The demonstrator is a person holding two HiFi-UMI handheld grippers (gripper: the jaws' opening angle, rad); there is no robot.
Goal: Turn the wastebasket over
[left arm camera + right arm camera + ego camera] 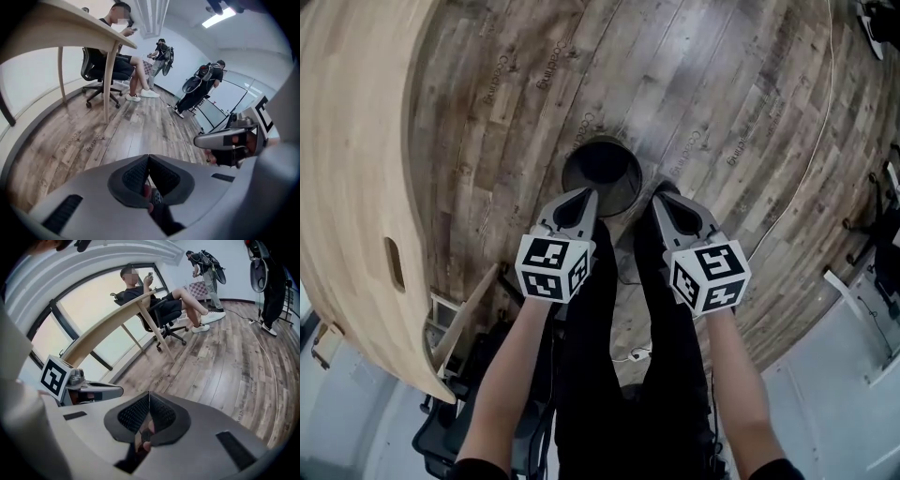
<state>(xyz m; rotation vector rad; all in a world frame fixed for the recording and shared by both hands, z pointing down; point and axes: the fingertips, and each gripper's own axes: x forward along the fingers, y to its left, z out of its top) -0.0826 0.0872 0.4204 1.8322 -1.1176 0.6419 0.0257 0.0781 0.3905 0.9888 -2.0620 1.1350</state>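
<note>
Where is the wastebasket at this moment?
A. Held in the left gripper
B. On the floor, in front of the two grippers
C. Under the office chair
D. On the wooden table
B: the wastebasket stands on the floor, and the left gripper and right gripper are both shut and empty.

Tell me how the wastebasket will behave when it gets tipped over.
The wastebasket stands open-topped with nothing visible in its dark inside, so it is probably light and easy to tip. Its rim is round, so once on its side it may roll across the plank floor. The rim keeps a clean circle, so it is likely stiff.
</note>
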